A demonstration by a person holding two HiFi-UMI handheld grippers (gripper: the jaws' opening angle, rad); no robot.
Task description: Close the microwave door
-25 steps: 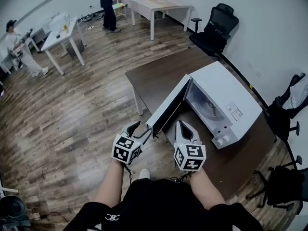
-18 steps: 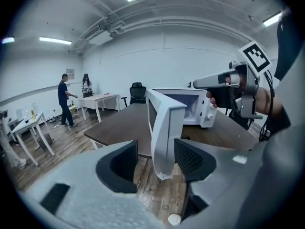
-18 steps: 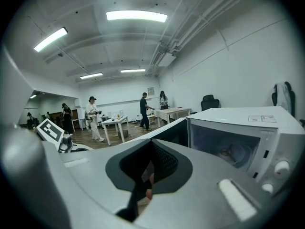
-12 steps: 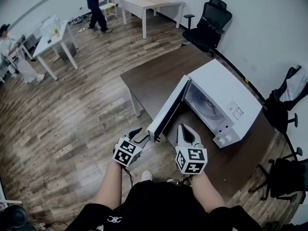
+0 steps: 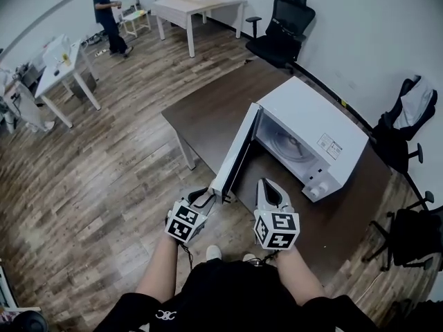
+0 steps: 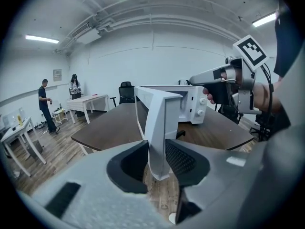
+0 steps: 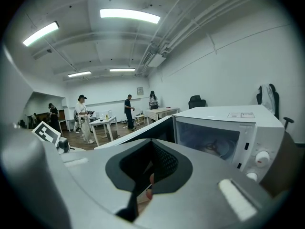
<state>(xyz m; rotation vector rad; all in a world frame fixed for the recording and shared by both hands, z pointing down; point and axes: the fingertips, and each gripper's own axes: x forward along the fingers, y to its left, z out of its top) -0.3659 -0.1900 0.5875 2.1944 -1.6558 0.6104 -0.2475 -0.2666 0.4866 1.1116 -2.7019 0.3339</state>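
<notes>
Gripping the free edge of the open microwave door [image 5: 235, 154], the left gripper [image 5: 210, 197] is seen with its jaws, which have just been closing, clamped on the white panel from both sides. The white microwave [image 5: 318, 126] is set on the dark brown desk [image 5: 208, 113] along the edge next to the wall, its cavity exposed and its door swung out across the top as far as the desk's near edge. The right gripper [image 5: 268, 187] is held just beside the door's inner face, over that near edge, with its jaws together. A black office chair [image 5: 280, 26] is parked beyond the desk's far corner, and a person [image 5: 105, 12] is pictured standing near a light table [image 5: 201, 5] at the back of the room
</notes>
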